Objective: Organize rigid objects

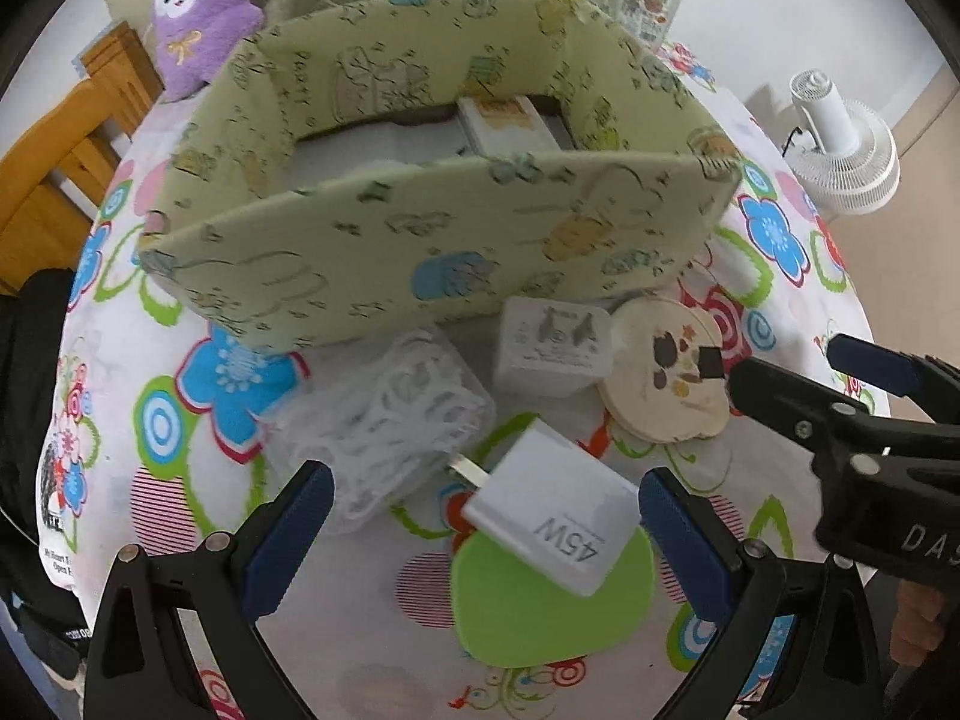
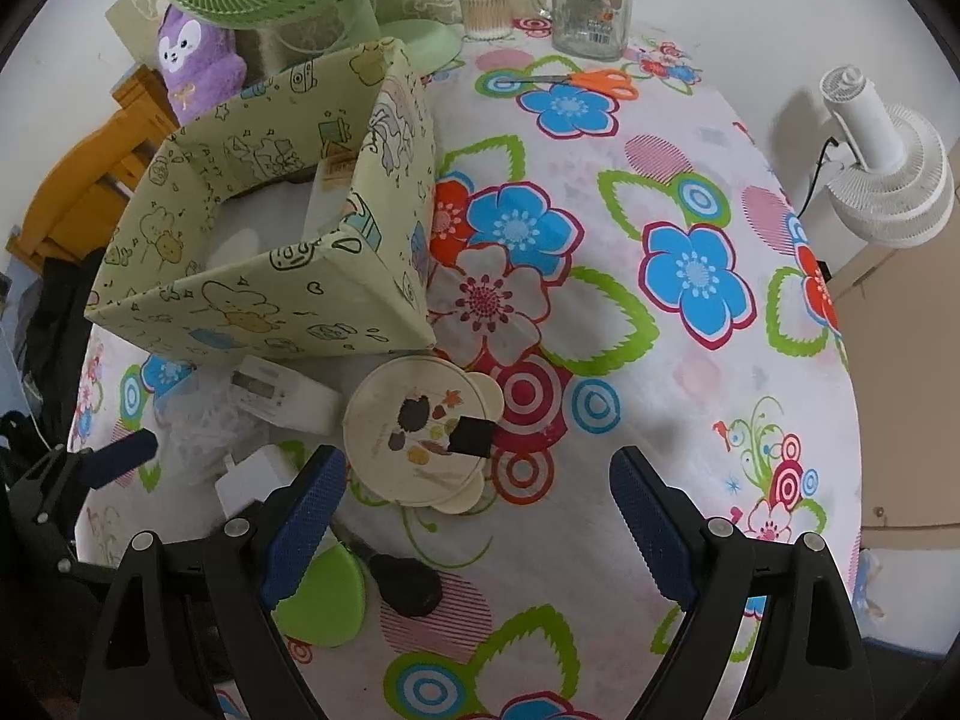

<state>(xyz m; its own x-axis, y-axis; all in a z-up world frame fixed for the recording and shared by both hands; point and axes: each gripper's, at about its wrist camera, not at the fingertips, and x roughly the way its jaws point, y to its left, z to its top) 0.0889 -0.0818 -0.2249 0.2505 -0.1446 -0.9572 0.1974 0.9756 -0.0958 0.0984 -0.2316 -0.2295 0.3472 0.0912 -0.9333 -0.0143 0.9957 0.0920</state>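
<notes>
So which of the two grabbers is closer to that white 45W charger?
Left. The left gripper hangs right over the charger, fingers open on either side. The right gripper hangs open off to its side, nearer the round coaster.

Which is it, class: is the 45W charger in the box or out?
Out: the charger lies on the tablecloth before the box.

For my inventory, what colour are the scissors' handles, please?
Orange, on the scissors; clearest in the right wrist view.
</notes>
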